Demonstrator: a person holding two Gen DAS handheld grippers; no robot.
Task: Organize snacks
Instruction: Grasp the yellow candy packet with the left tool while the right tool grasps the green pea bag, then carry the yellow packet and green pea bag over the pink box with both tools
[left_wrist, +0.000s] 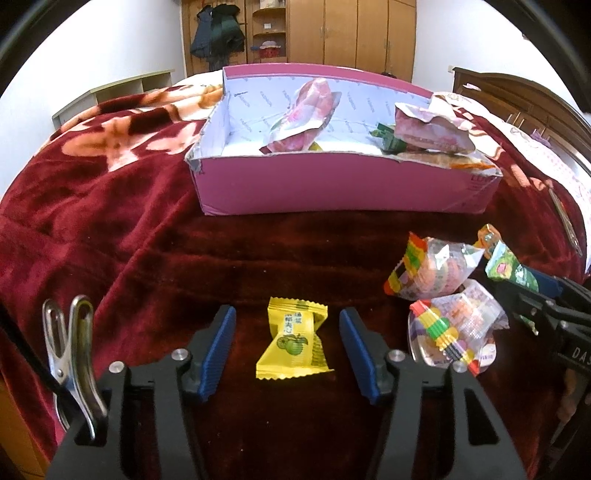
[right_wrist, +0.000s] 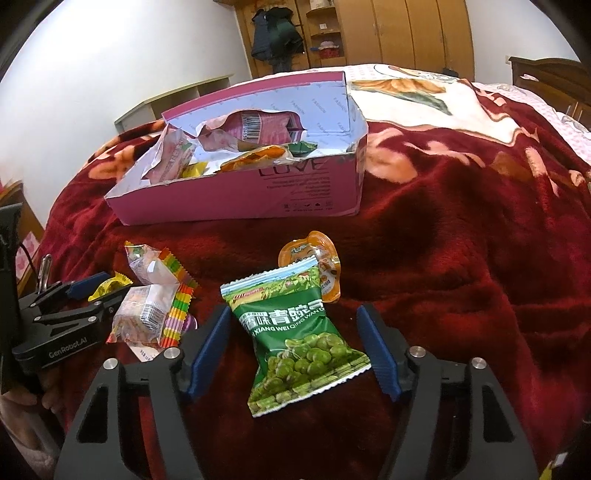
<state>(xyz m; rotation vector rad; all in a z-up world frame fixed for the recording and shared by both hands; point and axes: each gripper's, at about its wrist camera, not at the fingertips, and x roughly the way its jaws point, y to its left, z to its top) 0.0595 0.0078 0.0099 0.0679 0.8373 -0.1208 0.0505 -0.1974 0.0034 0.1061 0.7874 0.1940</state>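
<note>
I am working over a bed (left_wrist: 110, 229) under a dark red blanket, and straight ahead of both claws sits the pink box (left_wrist: 332, 192), well beyond their tips. It already holds several snacks: pink packets, something green, an orange-printed bag, so I judge part of the sorting is done.

What is left lies loose on the blanket, near me. Between the open fingers of my right claw (right_wrist: 293, 354) lies the green pea bag (right_wrist: 299, 350), flat, with a clear gap to each pad; no grip yet. Just past it, ahead of that claw, an orange jelly cup (right_wrist: 314, 254) peeks out from behind the bag's top edge. To the left of the right claw two clear packets with rainbow-striped ends (right_wrist: 155, 306) sit close together.

My left claw (left_wrist: 288, 343) is also part-open, straddling a small yellow candy (left_wrist: 293, 341) without touching it.

So I count five items outside the box. Both claws have their next item lined up; I would close and carry each forward into it.
</note>
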